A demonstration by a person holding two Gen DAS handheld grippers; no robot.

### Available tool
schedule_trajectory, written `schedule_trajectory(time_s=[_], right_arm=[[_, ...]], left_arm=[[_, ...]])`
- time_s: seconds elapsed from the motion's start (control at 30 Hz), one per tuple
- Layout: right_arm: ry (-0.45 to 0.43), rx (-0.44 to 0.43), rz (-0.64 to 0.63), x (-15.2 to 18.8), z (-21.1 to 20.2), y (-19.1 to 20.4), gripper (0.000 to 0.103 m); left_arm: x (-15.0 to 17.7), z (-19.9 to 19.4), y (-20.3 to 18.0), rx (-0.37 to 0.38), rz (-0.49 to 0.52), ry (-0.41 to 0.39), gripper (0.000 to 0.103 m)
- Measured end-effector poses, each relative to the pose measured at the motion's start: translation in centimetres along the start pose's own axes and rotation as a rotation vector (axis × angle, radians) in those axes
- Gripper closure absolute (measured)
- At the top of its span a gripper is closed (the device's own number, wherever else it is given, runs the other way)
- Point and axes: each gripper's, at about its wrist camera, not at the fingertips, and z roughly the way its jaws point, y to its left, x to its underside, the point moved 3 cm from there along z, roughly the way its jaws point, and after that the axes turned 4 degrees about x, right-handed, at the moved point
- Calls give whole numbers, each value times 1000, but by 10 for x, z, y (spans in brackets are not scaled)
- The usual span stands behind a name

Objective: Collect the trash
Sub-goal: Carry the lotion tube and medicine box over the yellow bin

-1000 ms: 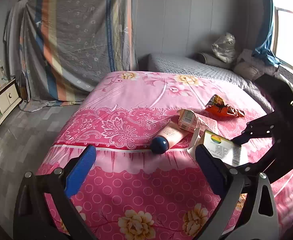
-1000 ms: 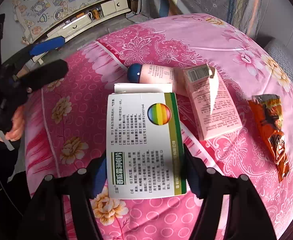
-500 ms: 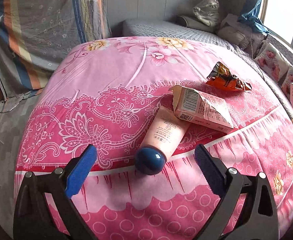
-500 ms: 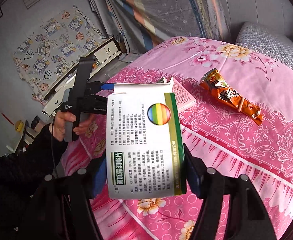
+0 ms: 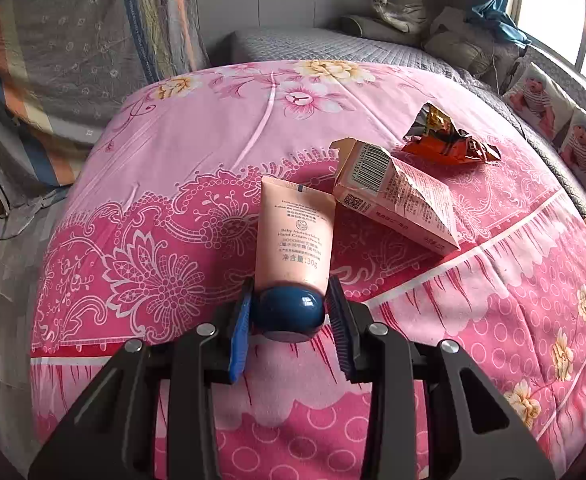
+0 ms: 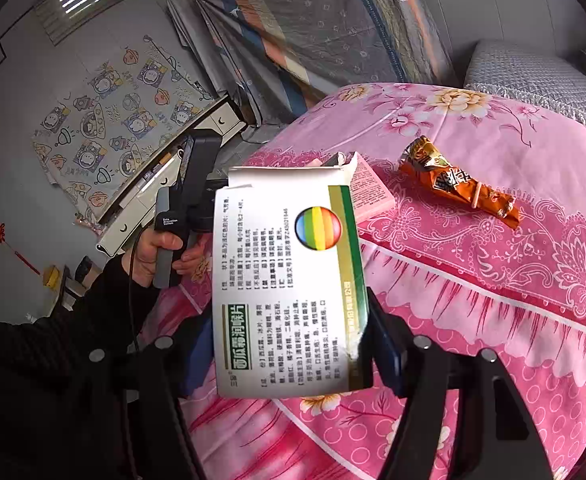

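1. Progress so far: the right gripper [image 6: 289,352] has the white medicine box [image 6: 289,280] clamped between its pads and lifted clear of the bed [image 5: 173,152]. So that's one piece picked up, though no bin shows in either view.
2. The left gripper [image 5: 289,316] is closing on the blue cap [image 5: 288,312] of the pink hand cream tube [image 5: 295,236] – pads right up against the cap, tube lying on the bed.
3. Untouched on the bed: the torn pink carton [image 5: 397,196], just beside the tube, and the orange snack wrapper [image 5: 449,144] beyond it.
4. Count – four trash items: one box, one tube, one carton, one wrapper. Two grippers.
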Motion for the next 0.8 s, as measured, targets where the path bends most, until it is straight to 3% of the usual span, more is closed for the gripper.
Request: schedule_trajectory(time_s=[0.13, 0.37, 0.57, 0.8], right_arm=[[-12, -5, 26, 11, -7, 6, 40], [-61, -23, 61, 30, -27, 16, 40], [-143, -36, 133, 48, -53, 8, 40], [-247, 12, 223, 67, -101, -19, 40]], left_arm=[[7, -32, -6, -20, 8, -54, 70], [21, -112, -29, -34, -17, -222, 70], [22, -162, -81, -21, -20, -344, 70], [0, -177, -153, 46, 18, -395, 70]])
